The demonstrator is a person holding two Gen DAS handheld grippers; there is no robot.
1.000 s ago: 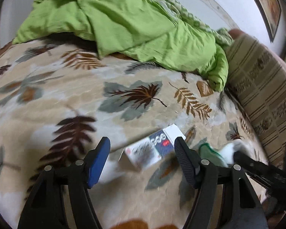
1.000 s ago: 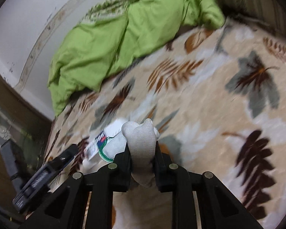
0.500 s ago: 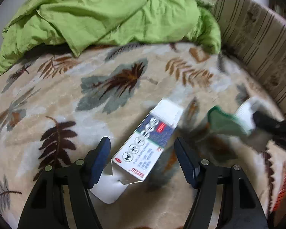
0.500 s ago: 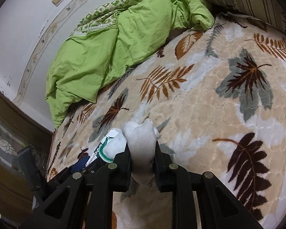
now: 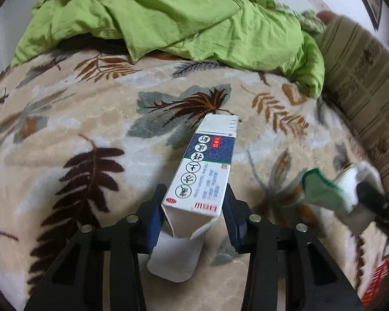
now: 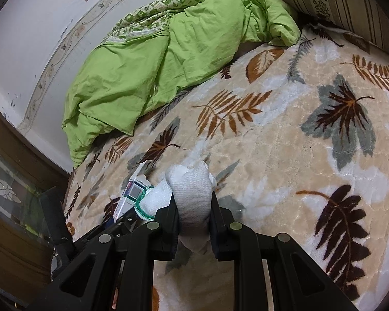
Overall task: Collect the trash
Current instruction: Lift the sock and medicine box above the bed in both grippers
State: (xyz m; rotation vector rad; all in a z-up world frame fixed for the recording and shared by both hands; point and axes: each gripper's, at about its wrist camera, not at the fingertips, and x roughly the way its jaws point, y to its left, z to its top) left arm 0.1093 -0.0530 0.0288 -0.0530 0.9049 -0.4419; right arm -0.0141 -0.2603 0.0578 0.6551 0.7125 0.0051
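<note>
Left wrist view, left tongs (image 5: 194, 202) closing around a cardboard box (image 5: 203, 171) on the bed (image 5: 90, 119), right tongs (image 6: 193, 215) clamping a white glove (image 6: 192, 189).

Both wrist cams sit low over the leaf-print blanket (image 5: 64, 119), angled down toward the green duvet (image 6: 147, 62) (wall behind). Both catch the medicine box (image 5: 207, 168) and white glove (image 6: 192, 194).

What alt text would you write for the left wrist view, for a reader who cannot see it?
The left gripper is closing on the open end of a white and blue carton lying on a leaf-patterned blanket. A green quilt lies behind, and a white glove shows at the right edge.
</note>
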